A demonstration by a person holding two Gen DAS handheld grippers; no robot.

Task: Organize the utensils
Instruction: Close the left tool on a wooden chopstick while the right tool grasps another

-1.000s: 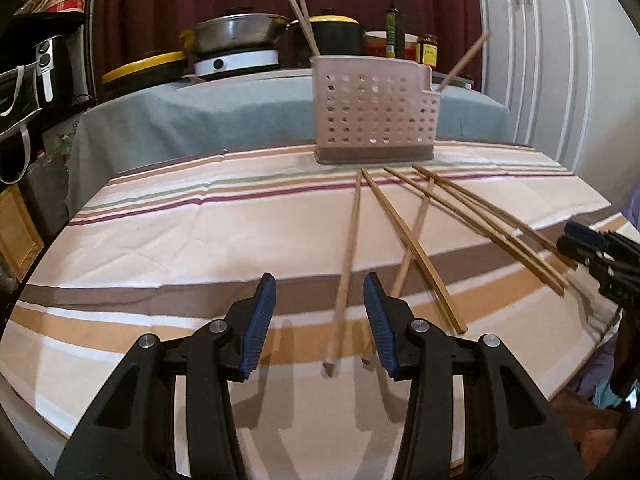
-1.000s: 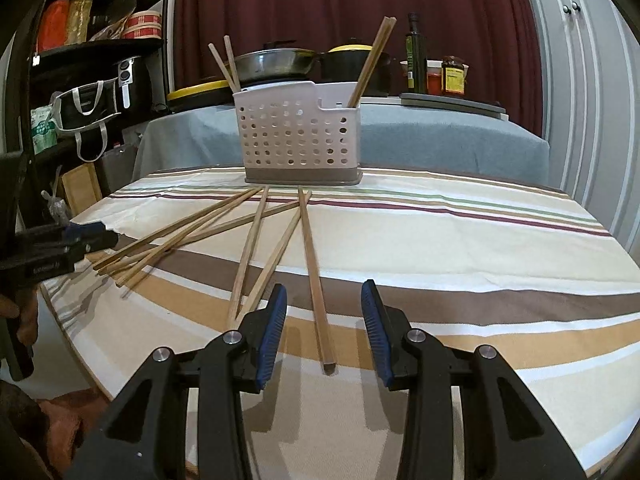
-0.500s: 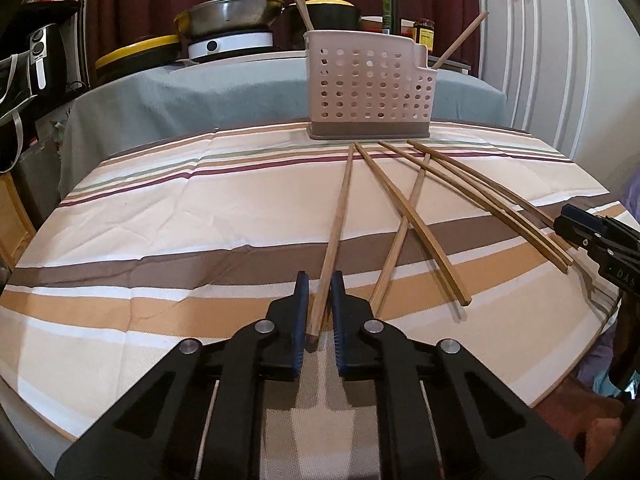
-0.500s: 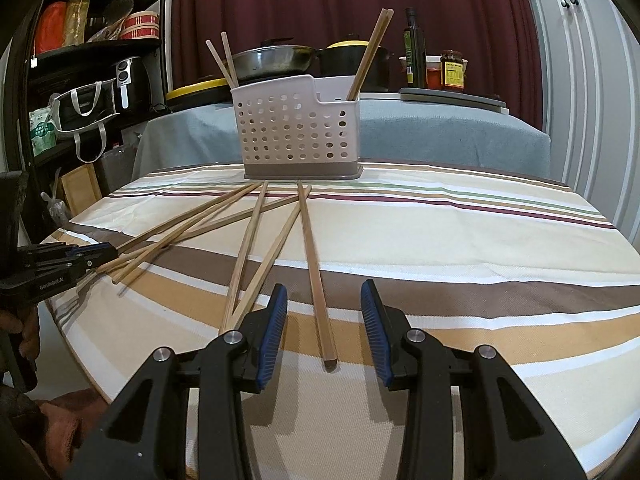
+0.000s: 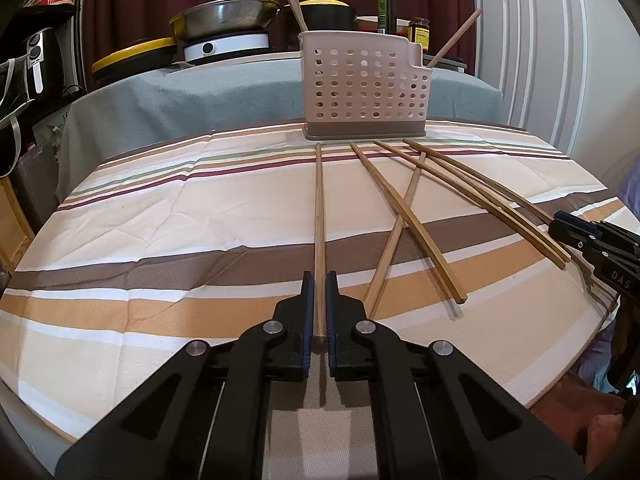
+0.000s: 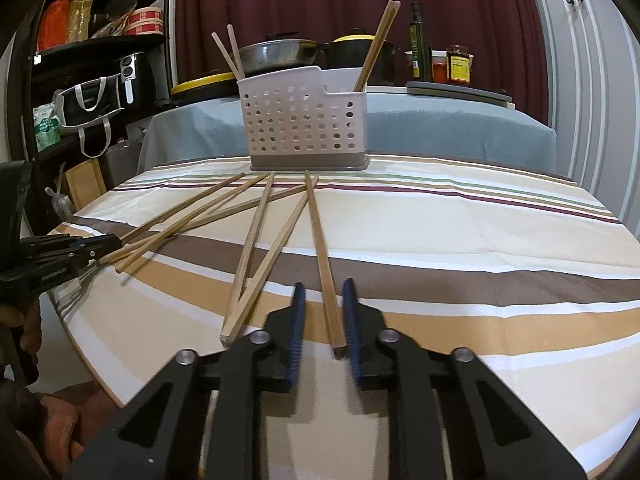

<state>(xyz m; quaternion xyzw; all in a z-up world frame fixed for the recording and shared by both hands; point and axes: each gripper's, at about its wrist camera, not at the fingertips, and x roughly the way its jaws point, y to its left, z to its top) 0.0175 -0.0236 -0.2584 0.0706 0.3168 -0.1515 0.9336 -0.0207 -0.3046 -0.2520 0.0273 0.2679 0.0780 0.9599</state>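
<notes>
Wooden chopstick [image 5: 319, 216] lies on the striped table [image 5: 160, 208], its near end clamped in the left gripper's [image 5: 319, 312] jaws. Only the right wrist view shows the right gripper's [image 6: 323, 312] jaws parted around another chopstick [image 6: 322, 256].

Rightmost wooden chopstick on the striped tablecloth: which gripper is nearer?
Right. The right gripper straddles the near end of the rightmost wooden chopstick, jaws open; the left gripper is across the fan, shut on the leftmost chopstick.
</notes>
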